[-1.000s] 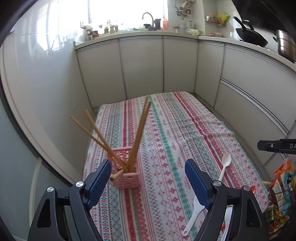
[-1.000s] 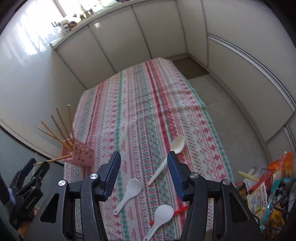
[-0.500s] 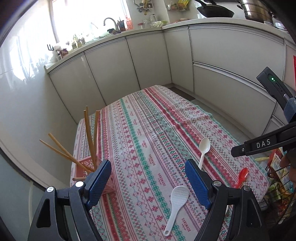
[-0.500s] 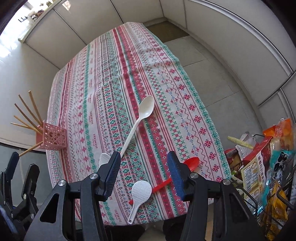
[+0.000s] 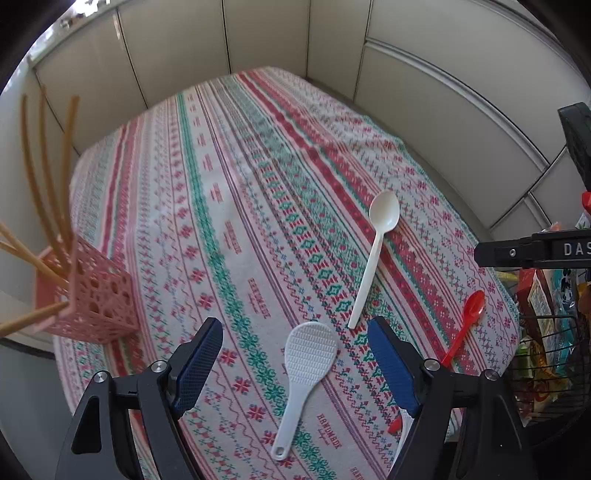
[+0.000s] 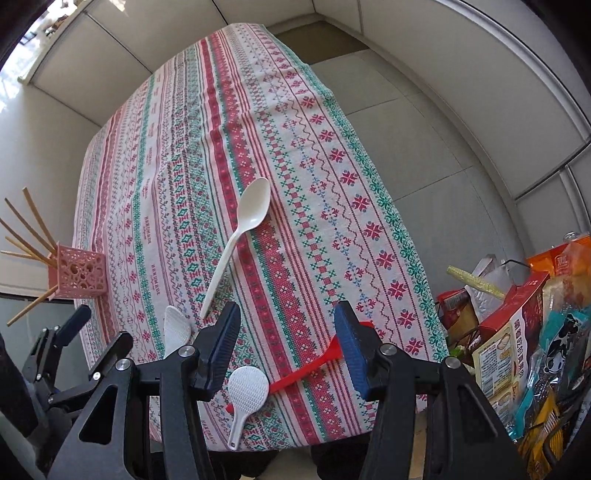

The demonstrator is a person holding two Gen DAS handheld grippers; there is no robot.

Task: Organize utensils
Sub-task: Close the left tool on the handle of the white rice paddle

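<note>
- I'm looking down at the patterned tablecloth point(image 5: 236, 192) that's covering the whole table, with the cabinets point(image 5: 266, 33) wrapping around the far side.
- A wire basket point(image 5: 554, 369) is sitting off the right edge, stuffed with snack packets point(image 6: 517, 350).
- The pink holder point(image 5: 96, 299) is standing near the left edge with the chopsticks point(image 5: 48, 177) fanning out of it, one poking through the side.
- The long white spoon point(image 5: 373, 254) is lying mid-cloth, nothing blocking it.
- A white rice paddle point(image 5: 303, 373) is lying right under my left gripper point(image 5: 295, 369), whose jaws are gaping wide, gripping nothing.
- The red spoon point(image 6: 317, 363) and a smaller paddle point(image 6: 245, 395) are lying crossed near the front edge, below my right gripper point(image 6: 288, 347), which is pointing steeply down, about half open, empty too.
</note>
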